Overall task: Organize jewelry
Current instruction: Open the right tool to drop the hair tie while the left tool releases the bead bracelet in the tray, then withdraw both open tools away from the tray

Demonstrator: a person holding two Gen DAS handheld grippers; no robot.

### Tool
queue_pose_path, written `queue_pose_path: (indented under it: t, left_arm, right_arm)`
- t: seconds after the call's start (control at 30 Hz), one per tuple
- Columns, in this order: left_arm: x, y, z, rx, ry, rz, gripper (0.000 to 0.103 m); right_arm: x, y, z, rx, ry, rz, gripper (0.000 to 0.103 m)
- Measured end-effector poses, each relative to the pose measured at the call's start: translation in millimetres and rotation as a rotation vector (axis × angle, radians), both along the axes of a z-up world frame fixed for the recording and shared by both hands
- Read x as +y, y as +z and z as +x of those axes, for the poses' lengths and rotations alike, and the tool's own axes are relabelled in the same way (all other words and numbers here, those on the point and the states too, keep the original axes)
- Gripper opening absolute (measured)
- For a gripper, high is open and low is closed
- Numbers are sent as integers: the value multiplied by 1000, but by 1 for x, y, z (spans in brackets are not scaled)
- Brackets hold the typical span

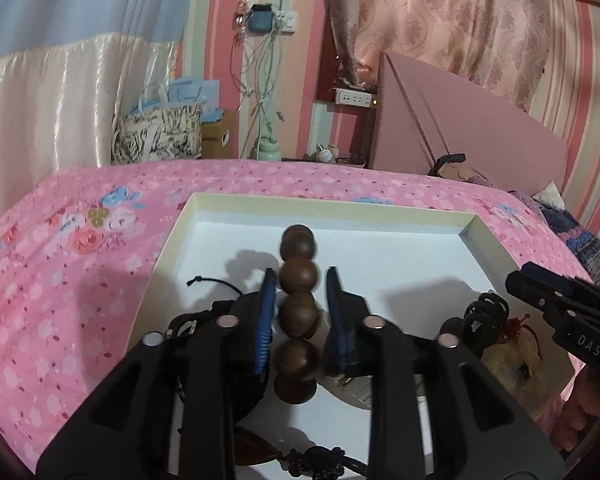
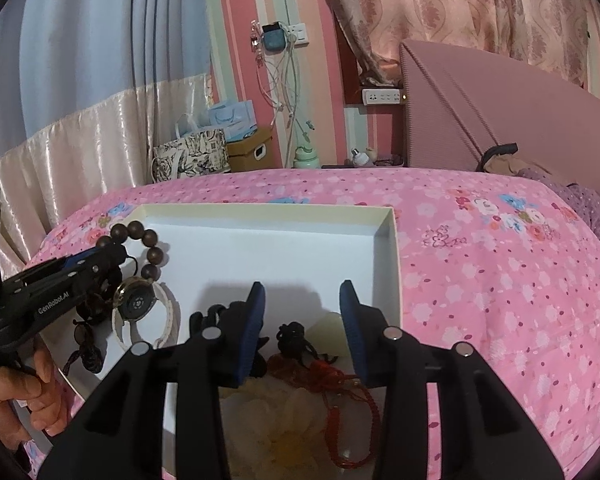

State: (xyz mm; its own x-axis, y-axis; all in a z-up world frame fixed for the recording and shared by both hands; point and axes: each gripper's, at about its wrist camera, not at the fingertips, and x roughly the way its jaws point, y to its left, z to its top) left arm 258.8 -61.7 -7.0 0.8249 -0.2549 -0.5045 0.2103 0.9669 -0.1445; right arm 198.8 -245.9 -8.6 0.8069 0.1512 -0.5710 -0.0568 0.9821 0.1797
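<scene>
A white shallow box (image 1: 476,232) (image 2: 392,248) lies on the pink bed. My left gripper (image 1: 300,304) is shut on a brown wooden bead bracelet (image 1: 298,276); in the right wrist view the bracelet (image 2: 140,240) hangs from the left gripper (image 2: 100,264) over the box's left side. Below it lie a white-strapped watch (image 2: 138,304) and a dark beaded string (image 2: 86,352). My right gripper (image 2: 302,304) is open and empty above a red cord (image 2: 340,392), a black knotted cord (image 2: 296,332) and a pale pendant (image 2: 332,328).
The pink floral bedspread (image 2: 500,280) surrounds the box. A pink headboard (image 2: 500,112) stands at the back right. Bags (image 2: 192,152), a cardboard box (image 2: 252,150) and hanging cables (image 2: 288,80) are behind the bed by the wall. A hand (image 2: 16,396) holds the left gripper.
</scene>
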Motion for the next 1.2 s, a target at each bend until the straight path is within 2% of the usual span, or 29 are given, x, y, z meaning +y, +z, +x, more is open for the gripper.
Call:
queue_pose_path:
  t: [0.1,0.17,0.2,0.37,0.43,0.5,0.53,0.6,0.7,0.73,0.77,0.8,0.9,1.0,1.1,1.2]
  left_arm:
    - [4,-1,2,14,-9,-34,41]
    - [6,-1,1,18,-18,-53,54]
    - [8,0,1,23,-26,-73,57]
    - [18,8,-6,27,-38,-137,72]
    - [19,11,-7,24,-4,-89,76]
    - [17,7,-3,46,25,-13,77]
    - [18,5,-2,55,32,-1,76]
    - [24,3,-1,60,62,0,76]
    - [38,17,-5,13,96,-33,77]
    - [42,27,-9,-24,114,-42,79]
    - [46,35,-14,-66,133,-44,85]
    - [47,40,-18,-95,150,-40,89]
    - [47,49,-37,-175,223,24,100]
    - [49,48,-65,-223,280,133,100]
    - [63,46,-105,-223,274,166,100]
    - [74,44,-154,-247,251,166,100]
  right_arm:
    - [-4,-2,0,-3,-3,18,40]
    - [-5,-1,-2,-13,-3,21,43]
    - [-5,0,-3,-20,-4,18,47]
    - [-9,6,-6,-44,-16,11,48]
    - [-12,8,-7,-50,-23,16,49]
    - [-15,10,-8,-53,-30,22,50]
    - [-16,10,-9,-55,-33,25,50]
    - [-17,11,-10,-59,-35,26,50]
    - [-18,16,-12,-73,-36,20,50]
    - [-18,18,-12,-79,-36,20,50]
    - [-17,25,-14,-97,-31,19,51]
    - [-16,28,-16,-108,-31,19,57]
    - [-9,34,-29,-104,-21,19,62]
    - [-2,36,-55,-107,1,-26,79]
    - [2,32,-90,-102,12,-44,84]
    - [2,25,-124,-63,22,10,86]
